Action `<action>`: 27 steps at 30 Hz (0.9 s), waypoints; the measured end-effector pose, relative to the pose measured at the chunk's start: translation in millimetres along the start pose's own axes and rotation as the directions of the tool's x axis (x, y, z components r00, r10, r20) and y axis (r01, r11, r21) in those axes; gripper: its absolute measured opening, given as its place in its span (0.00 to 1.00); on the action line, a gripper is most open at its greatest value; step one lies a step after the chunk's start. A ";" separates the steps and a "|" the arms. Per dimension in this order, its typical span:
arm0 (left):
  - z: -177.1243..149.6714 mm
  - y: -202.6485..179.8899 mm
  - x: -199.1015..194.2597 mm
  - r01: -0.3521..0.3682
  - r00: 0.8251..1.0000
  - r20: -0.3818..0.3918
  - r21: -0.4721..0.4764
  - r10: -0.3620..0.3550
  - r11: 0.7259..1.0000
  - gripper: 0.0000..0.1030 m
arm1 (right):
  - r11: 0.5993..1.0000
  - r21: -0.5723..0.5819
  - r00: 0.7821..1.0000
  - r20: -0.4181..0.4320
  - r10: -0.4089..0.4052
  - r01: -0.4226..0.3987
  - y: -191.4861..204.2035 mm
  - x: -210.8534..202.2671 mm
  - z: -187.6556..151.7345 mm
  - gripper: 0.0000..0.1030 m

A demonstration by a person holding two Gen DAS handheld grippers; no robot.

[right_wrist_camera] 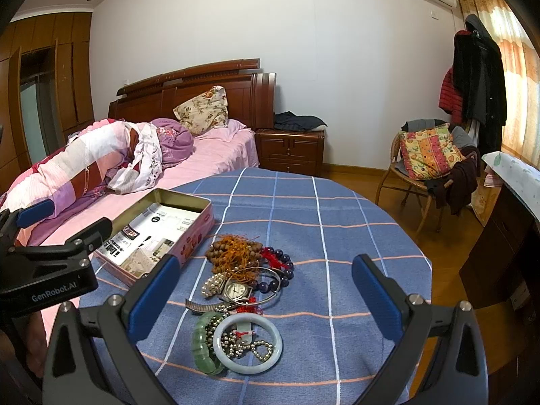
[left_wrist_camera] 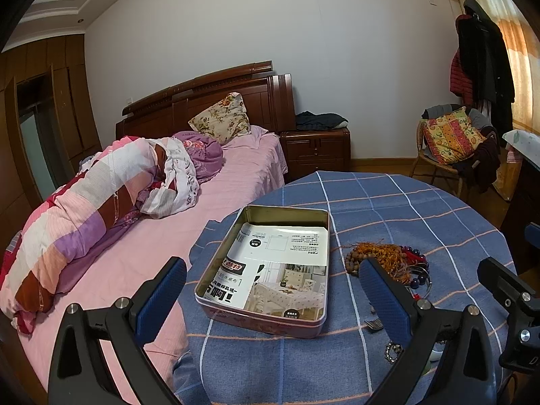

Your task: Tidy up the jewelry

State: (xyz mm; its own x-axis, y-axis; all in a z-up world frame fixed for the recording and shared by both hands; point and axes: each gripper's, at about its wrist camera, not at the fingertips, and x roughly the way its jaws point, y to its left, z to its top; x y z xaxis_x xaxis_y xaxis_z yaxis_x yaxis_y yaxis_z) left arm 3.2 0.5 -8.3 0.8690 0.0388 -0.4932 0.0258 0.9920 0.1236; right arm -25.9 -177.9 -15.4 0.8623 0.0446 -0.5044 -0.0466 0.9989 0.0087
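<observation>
Jade bangle (right_wrist_camera: 247, 344) btwn spread right tongs (right_wrist_camera: 266, 292).

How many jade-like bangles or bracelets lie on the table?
2: a pale ring bangle nearest the camera, and a green chunky bracelet touching its left side. More may be hidden in the tangled pile behind.

Both the left gripper (left_wrist_camera: 271, 290) and right gripper (right_wrist_camera: 263, 288) hover side by side, jaws spread wide.

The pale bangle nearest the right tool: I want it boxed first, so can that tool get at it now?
Probably yes: the right tool is open, and the bangle lies flat between its fingers with nothing on top, though a bead chain sits inside the ring.
</observation>
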 end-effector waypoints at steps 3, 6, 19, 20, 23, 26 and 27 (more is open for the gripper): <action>-0.8 0.9 -0.4 0.000 1.000 0.000 0.000 0.000 1.000 0.99 | 1.000 0.001 1.000 0.000 0.001 -0.001 -0.1 0.8 -1.1 1.00; -1.3 1.7 -0.1 -0.002 1.000 0.000 0.001 0.002 1.000 0.99 | 1.000 0.000 1.000 0.000 0.000 0.000 -0.3 1.0 -2.1 1.00; -2.0 3.3 0.4 -0.003 1.000 -0.003 0.001 0.003 1.000 0.99 | 1.000 -0.003 1.000 -0.003 0.002 -0.002 -1.7 2.2 -4.4 1.00; -3.0 3.8 0.9 -0.004 1.000 -0.003 0.001 0.004 1.000 0.99 | 1.000 -0.002 1.000 -0.002 0.000 -0.001 -1.1 1.0 -2.6 1.00; -4.7 4.8 1.4 -0.006 1.000 -0.005 0.004 0.006 1.000 0.99 | 1.000 -0.001 1.000 -0.003 0.000 0.000 -0.9 1.0 -2.3 1.00; -5.9 5.5 2.2 -0.006 1.000 -0.008 0.004 0.006 1.000 0.99 | 1.000 -0.001 1.000 -0.003 -0.004 0.004 -0.5 2.3 -2.7 1.00; -7.0 6.2 3.3 -0.008 1.000 -0.011 0.004 0.008 1.000 0.99 | 1.000 -0.001 1.000 -0.004 -0.005 0.005 -0.8 3.1 -3.7 1.00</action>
State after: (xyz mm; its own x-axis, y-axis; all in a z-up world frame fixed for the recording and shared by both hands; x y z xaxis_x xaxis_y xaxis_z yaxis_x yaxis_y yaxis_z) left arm 2.8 7.7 -15.2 0.8635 0.0481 -0.5020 0.0211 0.9911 0.1313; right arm -25.1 -178.6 -20.2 0.8608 0.0393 -0.5075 -0.0427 0.9991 0.0050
